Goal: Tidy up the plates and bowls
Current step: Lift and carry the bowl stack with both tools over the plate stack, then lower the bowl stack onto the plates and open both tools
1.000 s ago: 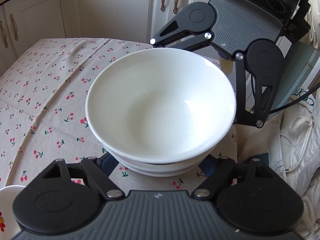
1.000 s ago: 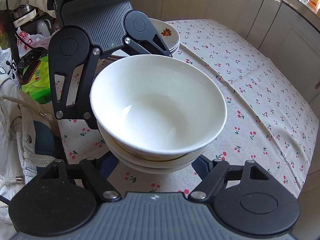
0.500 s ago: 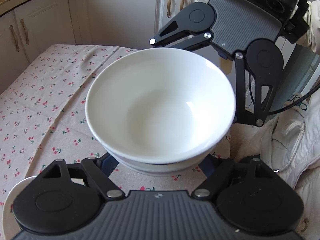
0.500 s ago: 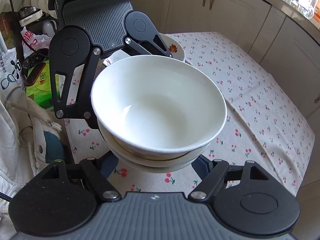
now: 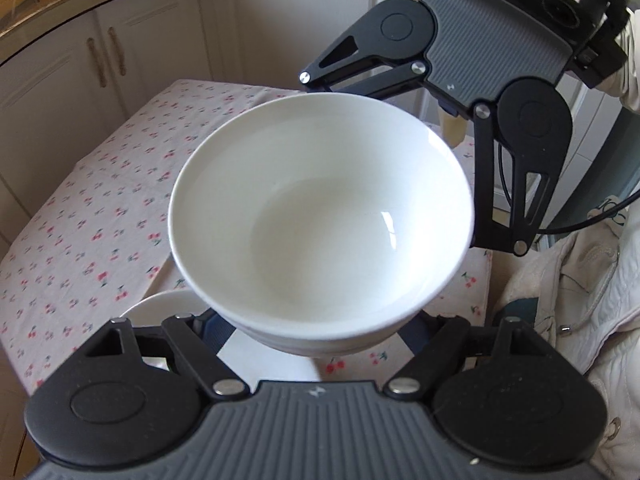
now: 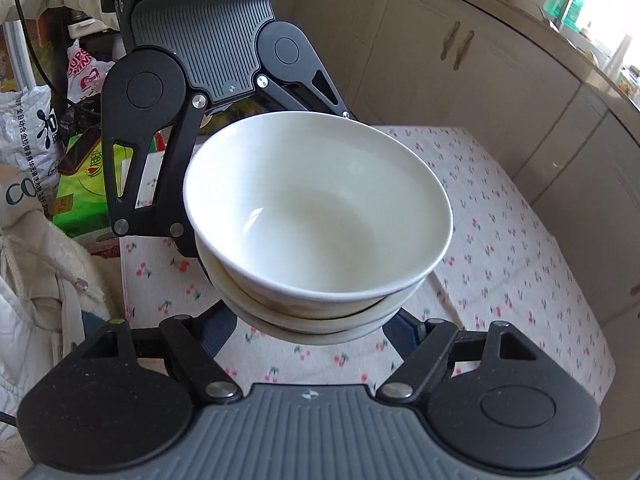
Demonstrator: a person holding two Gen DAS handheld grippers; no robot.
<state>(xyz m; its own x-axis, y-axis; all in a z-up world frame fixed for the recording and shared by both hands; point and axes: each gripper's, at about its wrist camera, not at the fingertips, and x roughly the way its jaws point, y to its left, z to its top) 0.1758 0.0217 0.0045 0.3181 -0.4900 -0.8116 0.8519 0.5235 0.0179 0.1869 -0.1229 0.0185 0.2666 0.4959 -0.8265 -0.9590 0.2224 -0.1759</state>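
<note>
Cream kitchen cabinets (image 5: 120, 60) wrap the background on both sides, and below them a table spread with a cherry-print tablecloth (image 5: 100, 208) fills most of each view. At the table's near edge a person's pale quilted jacket (image 5: 580, 300) shows, and the right wrist view also catches bags and a green box (image 6: 80, 184) off the table's far corner.

Above the cloth hangs a stack of white bowls (image 5: 320, 220) — one bowl nested in another, as the right wrist view shows from the double rim at its base. It is clear of the table, carried between the two tools from opposite sides. The left gripper (image 5: 316, 332) has its fingers clamped on the stack's near lower wall, though the pads are hidden under the bowl; the right gripper (image 6: 308, 320) grips the opposite side the same way, its blue pads just visible beneath the lower bowl.

Smallest in view — the rim of a white plate (image 5: 160, 304) lies on the cloth beneath the stack in the left wrist view.
</note>
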